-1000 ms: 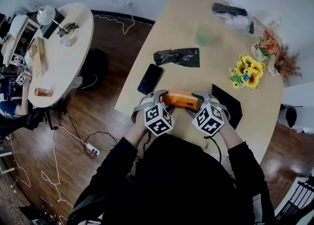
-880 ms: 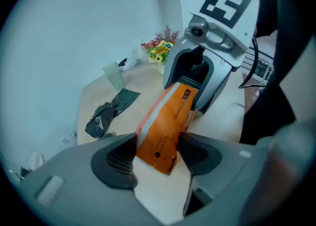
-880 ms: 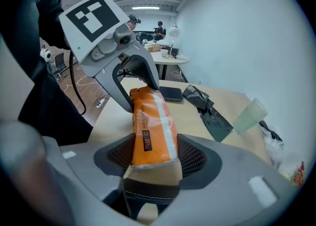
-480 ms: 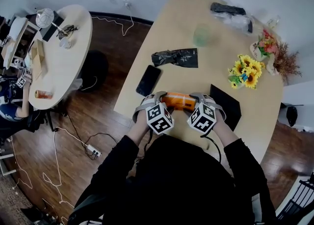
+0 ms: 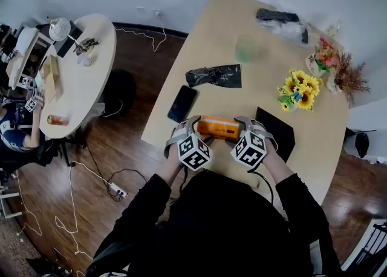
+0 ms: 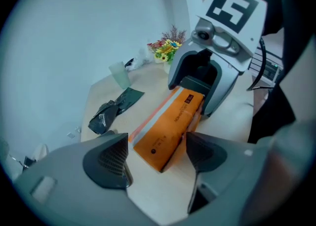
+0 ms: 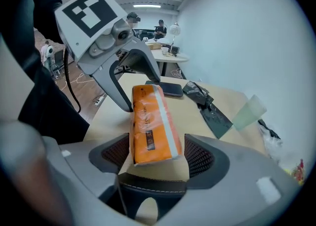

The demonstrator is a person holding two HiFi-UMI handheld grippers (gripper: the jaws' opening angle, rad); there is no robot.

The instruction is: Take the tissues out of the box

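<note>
tissue pack (image 5: 219, 127) lies flat on the pale wooden table (image 5: 254, 82), near the edge closest to me, with one end toward each gripper. it looks light and soft: a long orange brick in glossy film with a pale stripe down one side, likely to dent and slip under a hard squeeze. my left gripper (image 6: 154, 155) has just been opening its jaws. they stand wide, with the pack's near end just ahead of them, untouched. my right gripper (image 7: 157, 157) has just been opening too. the other end sits between its ribbed dark pads (image 7: 200, 157), loose, so nothing is gripped. i judge the short ends the best hold, pinning one while the other picks at the film's opening, which i cannot see.
</note>
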